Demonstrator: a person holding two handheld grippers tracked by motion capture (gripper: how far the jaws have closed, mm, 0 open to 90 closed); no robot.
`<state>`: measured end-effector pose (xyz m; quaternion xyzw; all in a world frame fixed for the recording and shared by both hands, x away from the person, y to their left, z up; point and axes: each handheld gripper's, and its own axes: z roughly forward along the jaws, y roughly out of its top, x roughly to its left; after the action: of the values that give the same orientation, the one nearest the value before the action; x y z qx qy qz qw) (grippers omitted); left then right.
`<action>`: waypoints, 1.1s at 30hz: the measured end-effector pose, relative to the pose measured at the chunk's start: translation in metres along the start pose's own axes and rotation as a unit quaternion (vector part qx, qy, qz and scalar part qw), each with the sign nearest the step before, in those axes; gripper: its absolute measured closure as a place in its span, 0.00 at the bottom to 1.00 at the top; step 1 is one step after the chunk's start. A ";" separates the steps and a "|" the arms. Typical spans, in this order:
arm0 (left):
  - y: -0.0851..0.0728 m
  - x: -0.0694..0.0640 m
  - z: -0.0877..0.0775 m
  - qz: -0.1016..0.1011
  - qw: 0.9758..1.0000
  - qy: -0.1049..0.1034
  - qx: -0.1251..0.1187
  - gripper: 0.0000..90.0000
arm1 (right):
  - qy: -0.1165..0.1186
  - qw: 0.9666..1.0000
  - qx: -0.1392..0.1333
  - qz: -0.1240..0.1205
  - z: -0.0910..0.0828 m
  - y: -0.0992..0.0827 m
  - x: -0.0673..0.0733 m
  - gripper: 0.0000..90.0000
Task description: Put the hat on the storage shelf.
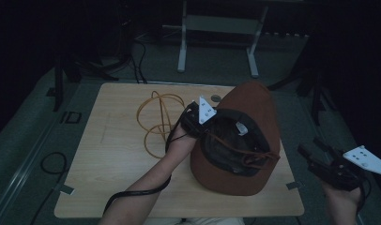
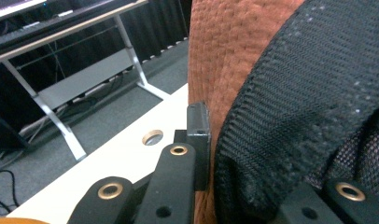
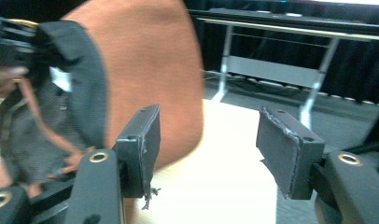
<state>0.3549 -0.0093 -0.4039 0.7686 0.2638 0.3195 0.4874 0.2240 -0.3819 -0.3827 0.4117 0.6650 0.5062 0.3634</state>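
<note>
Right tool (image 1: 315,157) hangs off the near right corner of the surface (image 1: 113,154), jaws spread and empty, well apart from the brown hat (image 1: 254,108). Left tool (image 1: 198,123) pinches the black inner band (image 2: 290,116) at the hat's left rim, hat upturned on the surface right of the orange cord (image 1: 153,123). Judged mid-task: one-handed hold set, right-hand regrasp outstanding.

I count one rust-brown fabric hat with a black mesh lining (image 1: 254,112) on the light wooden table (image 1: 113,154), by its right edge. One loose coil of orange cord (image 1: 156,119) lies toward the far edge. I work two black two-jaw grippers, left (image 1: 198,117) and right (image 1: 315,152).
</note>
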 end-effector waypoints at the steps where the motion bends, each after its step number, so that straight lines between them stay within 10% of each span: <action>1: 0.000 0.001 -0.001 -0.002 1.000 -0.001 -0.004 0.97 | -0.006 1.000 0.003 0.000 0.000 -0.001 -0.002 0.45; 11: 0.002 0.009 -0.010 -0.013 0.996 -0.048 -0.068 0.97 | -0.006 0.998 0.046 0.031 0.018 -0.028 -0.023 0.46; 20: -0.002 0.017 -0.011 -0.011 0.987 -0.110 -0.116 0.96 | 0.008 0.999 0.036 0.032 0.016 -0.022 -0.024 0.47; 29: -0.007 0.017 -0.005 0.026 0.965 -0.208 -0.155 0.96 | 0.044 0.999 0.021 0.015 0.021 -0.012 -0.016 0.48; 33: -0.007 0.014 -0.001 0.055 0.947 -0.254 -0.189 0.96 | 0.078 0.997 0.022 0.006 0.028 -0.010 -0.004 0.48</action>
<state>0.3628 0.0044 -0.4066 0.7314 0.0235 0.1834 0.6564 0.2488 -0.3771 -0.3987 0.3829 0.7000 0.5241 0.2979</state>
